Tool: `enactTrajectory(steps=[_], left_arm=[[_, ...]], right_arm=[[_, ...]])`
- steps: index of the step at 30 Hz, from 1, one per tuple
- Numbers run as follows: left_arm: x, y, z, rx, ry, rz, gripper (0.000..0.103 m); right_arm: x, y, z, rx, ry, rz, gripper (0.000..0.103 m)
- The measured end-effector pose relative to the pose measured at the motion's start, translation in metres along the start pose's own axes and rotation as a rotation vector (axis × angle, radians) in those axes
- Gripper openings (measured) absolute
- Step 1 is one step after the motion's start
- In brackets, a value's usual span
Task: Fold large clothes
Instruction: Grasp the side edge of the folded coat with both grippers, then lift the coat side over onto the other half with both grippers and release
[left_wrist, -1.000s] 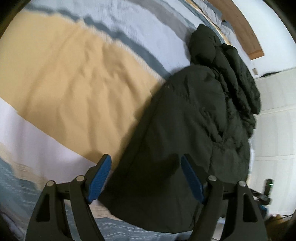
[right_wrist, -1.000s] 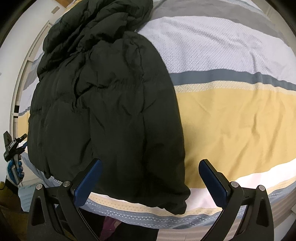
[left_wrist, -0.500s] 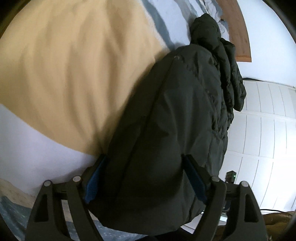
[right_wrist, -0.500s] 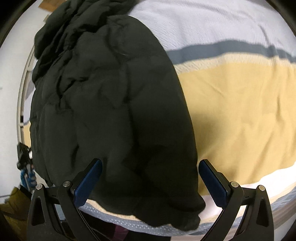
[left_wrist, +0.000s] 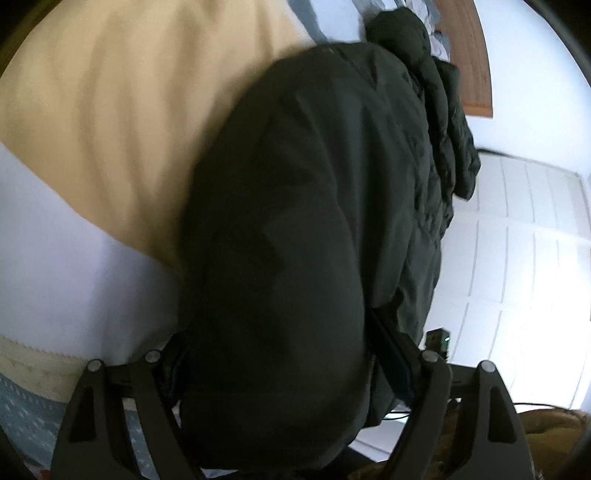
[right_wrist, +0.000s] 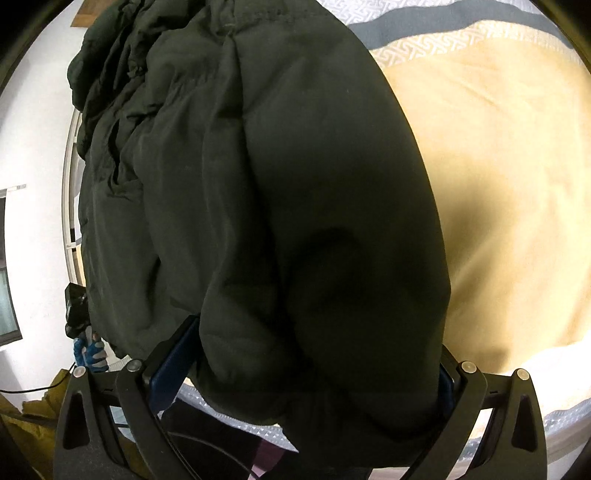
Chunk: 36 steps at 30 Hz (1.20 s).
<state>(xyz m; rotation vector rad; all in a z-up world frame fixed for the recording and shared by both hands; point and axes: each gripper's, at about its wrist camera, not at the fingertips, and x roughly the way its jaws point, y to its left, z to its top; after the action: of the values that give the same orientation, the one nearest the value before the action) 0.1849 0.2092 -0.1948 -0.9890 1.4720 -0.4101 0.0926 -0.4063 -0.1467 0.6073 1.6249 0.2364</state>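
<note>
The dark padded jacket (left_wrist: 295, 240) lies on the striped bedspread (left_wrist: 74, 258) and fills the middle of both wrist views, its near hem bulging toward each camera; in the left view it runs from 6 o'clock up to 1 o'clock, where its crumpled end meets a wooden headboard (left_wrist: 476, 55). The left gripper (left_wrist: 280, 373) has its 2 fingers spread wide with the hem between them; the left blue pad is mostly hidden by fabric, so whether the pads press the cloth is hard to say. The right gripper (right_wrist: 303, 373) also stands spread around the hem, its left blue pad (right_wrist: 171, 369) showing just beside the fabric. At 3 o'clock in the left view stand white panelled doors (left_wrist: 517, 240); a small black device (left_wrist: 437, 339) sits at 4 o'clock. In the right view another handheld gripper (right_wrist: 86, 347) shows at 8 o'clock. No readable writing appears.
</note>
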Motion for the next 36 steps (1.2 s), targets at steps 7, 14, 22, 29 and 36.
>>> enactTrajectory(steps=[7,14,22,29,36], left_arm=[[0.012,-0.026,-0.017,0.018,0.015,0.011,0.037],[-0.007,-0.086,-0.015,0.094,-0.057,0.015,0.016],[-0.058,-0.169,0.035,0.16,-0.217,-0.033,0.016],[-0.105,-0.235,0.11,0.221,-0.35,-0.081,0.016],[-0.106,-0.295,0.208,0.259,-0.416,-0.054,0.016]], right_arm=[[0.003,0.017,0.005,-0.006,0.012,0.049,0.048],[-0.016,0.062,0.009,-0.119,-0.024,0.075,0.015],[-0.1,0.105,0.039,-0.147,-0.279,0.1,0.013],[-0.185,0.132,0.103,-0.161,-0.48,0.137,0.013],[-0.228,0.156,0.199,-0.056,-0.558,0.117,0.014]])
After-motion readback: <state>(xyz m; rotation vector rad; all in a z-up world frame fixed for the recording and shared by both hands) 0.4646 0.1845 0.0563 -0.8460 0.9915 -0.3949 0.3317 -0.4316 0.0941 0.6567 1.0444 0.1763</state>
